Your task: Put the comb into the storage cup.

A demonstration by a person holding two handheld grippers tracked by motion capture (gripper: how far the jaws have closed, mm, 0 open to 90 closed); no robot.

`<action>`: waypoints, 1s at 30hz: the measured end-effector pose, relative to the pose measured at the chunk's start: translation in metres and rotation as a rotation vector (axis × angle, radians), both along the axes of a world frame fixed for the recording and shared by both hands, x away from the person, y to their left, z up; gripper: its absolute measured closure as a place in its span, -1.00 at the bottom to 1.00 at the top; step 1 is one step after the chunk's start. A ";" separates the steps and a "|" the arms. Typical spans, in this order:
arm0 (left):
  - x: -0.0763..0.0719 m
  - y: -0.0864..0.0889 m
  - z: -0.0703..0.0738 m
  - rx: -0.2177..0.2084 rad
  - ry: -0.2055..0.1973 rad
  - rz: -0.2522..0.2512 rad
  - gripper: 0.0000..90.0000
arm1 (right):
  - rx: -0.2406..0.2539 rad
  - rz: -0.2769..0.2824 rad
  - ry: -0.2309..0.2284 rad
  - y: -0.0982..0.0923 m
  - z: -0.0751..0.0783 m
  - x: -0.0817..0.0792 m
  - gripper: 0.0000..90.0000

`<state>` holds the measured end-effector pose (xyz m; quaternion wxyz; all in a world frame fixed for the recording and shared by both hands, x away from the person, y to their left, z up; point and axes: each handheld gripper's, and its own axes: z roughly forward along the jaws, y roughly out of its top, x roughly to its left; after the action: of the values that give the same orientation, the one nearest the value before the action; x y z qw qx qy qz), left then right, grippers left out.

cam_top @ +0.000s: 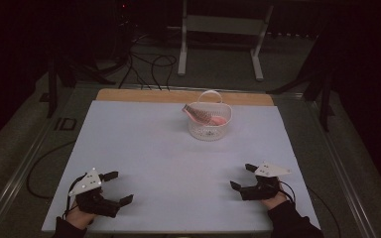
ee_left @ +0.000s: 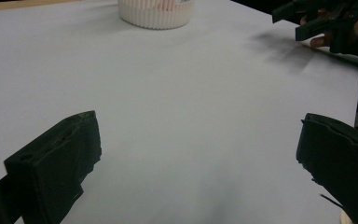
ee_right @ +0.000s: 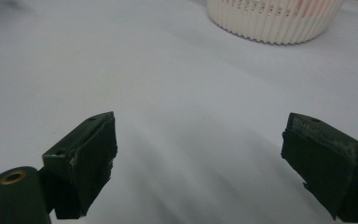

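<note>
- Left gripper (cam_top: pixel 121 188) and right gripper (cam_top: pixel 242 176): fingers wide open, empty, near the front corners of the surface (cam_top: pixel 154 158).
- White basket (cam_top: pixel 209 127) near the far edge, well apart from both; nothing between.

high view: above the near edge, looking forward and down on the whole surface (cam_top: pixel 178 148)
gripper views: low, close, skimming it
shared: basket (cam_top: pixel 209 120), seen far off
</note>
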<state>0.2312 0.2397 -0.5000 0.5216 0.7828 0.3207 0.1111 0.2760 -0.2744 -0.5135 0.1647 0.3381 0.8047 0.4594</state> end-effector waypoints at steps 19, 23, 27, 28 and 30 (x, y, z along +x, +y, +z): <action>-0.001 -0.001 -0.001 0.012 -0.001 0.002 -1.00 | 0.016 0.017 -0.005 0.009 0.001 0.000 -0.79; -0.002 -0.001 0.000 0.008 -0.001 0.005 -1.00 | 0.003 0.020 -0.014 0.010 0.001 -0.001 -0.79; -0.001 -0.001 -0.001 0.012 -0.001 0.005 -1.00 | 0.000 0.017 -0.007 0.010 0.001 -0.001 -0.79; -0.001 -0.001 -0.001 0.012 -0.001 0.005 -1.00 | 0.000 0.017 -0.007 0.010 0.001 -0.001 -0.79; -0.001 -0.001 -0.001 0.010 0.001 0.006 -1.00 | -0.003 0.020 -0.009 0.010 0.000 -0.001 -0.79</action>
<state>0.2300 0.2383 -0.5013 0.5174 0.7845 0.3225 0.1138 0.2749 -0.2642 -0.5131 0.1642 0.3278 0.8079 0.4614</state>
